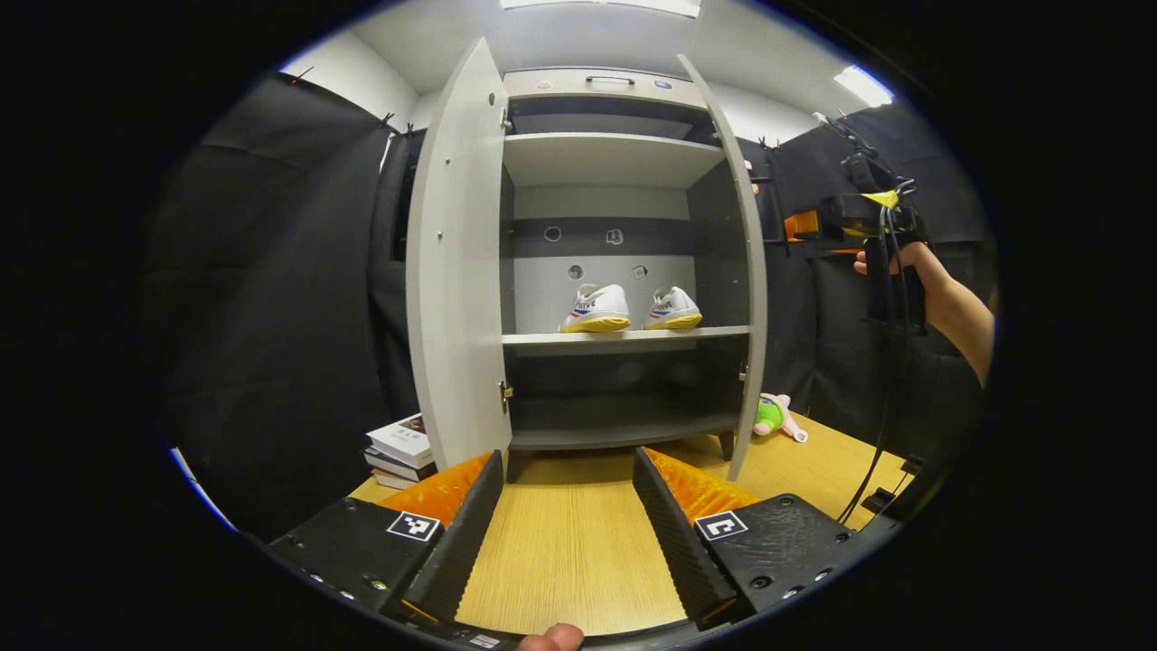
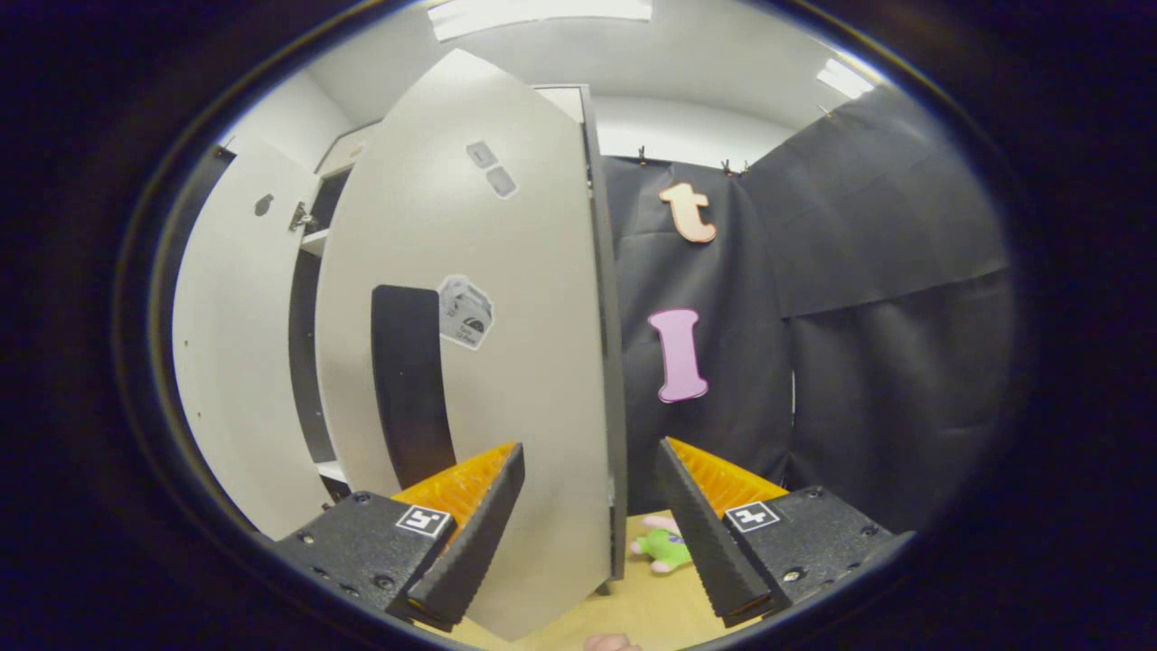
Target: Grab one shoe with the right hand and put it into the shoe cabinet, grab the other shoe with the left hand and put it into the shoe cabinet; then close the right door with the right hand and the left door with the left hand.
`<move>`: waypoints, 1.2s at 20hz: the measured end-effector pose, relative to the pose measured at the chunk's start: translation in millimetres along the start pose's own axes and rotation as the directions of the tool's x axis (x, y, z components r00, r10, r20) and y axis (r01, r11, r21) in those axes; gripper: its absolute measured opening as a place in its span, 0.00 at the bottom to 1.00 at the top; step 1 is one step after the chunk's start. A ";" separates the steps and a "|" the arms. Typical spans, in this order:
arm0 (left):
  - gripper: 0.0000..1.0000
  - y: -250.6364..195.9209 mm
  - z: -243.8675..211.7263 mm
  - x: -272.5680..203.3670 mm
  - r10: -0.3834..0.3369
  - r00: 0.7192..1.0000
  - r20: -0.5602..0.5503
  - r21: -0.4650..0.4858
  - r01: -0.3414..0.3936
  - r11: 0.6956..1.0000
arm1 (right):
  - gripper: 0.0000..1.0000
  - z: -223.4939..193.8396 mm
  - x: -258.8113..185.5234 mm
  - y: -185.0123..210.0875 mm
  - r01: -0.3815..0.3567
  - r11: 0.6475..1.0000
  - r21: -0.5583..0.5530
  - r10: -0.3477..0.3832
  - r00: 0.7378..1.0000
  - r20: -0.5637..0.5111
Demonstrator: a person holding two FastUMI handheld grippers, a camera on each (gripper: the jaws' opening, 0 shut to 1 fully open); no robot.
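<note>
Two white shoes with yellow soles, the left shoe [image 1: 597,309] and the right shoe [image 1: 673,309], stand side by side on the middle shelf of the grey shoe cabinet [image 1: 615,158]. Both doors are swung open: the left door [image 1: 456,271] and the right door [image 1: 746,271]. My left gripper [image 1: 568,515] is open above the wooden table [image 1: 569,561], well short of the cabinet and holding nothing. A hand holds my right gripper [image 1: 800,226] just beyond the right door's outer side. In the right gripper view this gripper [image 2: 587,524] is open, with the right door [image 2: 524,344] close ahead and its free edge in line with the gap.
A green and pink plush toy [image 1: 776,416] lies on the table by the cabinet's right foot, also seen as the plush toy [image 2: 664,547]. A stack of books [image 1: 402,448] sits left of the left door. A black handle strip [image 2: 411,380] runs down the right door's face.
</note>
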State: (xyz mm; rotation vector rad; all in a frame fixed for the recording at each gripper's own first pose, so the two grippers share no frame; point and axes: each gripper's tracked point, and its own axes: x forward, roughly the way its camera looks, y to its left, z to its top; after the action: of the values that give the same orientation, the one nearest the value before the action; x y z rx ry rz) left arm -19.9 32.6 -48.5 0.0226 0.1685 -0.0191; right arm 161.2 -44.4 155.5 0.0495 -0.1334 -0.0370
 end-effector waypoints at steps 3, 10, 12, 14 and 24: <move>0.87 12.4 -4.3 -0.6 0.024 1.000 -0.015 -0.018 -0.024 1.000 | 0.96 -6.0 26.8 30.9 -0.020 1.000 0.008 0.020 1.000 -0.008; 0.87 39.0 -7.0 -3.7 0.073 0.997 -0.017 -0.022 -0.073 0.997 | 0.92 14.0 -0.7 5.8 0.002 1.000 -0.016 -0.002 0.999 0.043; 0.87 41.0 -5.8 -4.4 0.078 0.997 -0.012 -0.021 -0.079 0.997 | 0.97 12.4 -23.9 3.9 -0.009 0.999 -0.038 0.010 0.999 0.045; 0.87 42.7 -5.0 -4.8 0.083 0.997 -0.005 -0.024 -0.083 0.996 | 0.98 0.5 -49.6 4.9 -0.026 0.998 -0.049 0.027 0.999 0.031; 0.87 91.2 2.7 -4.9 0.177 0.984 -0.002 -0.053 -0.177 0.983 | 0.98 -120.0 -153.7 31.0 -0.045 0.998 -0.044 0.040 0.992 -0.119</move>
State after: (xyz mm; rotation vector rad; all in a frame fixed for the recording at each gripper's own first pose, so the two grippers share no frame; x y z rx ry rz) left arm -22.4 123.7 -43.1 -0.0152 0.1639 0.1630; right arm 26.0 -1.6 18.1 0.0020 -0.0155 0.0053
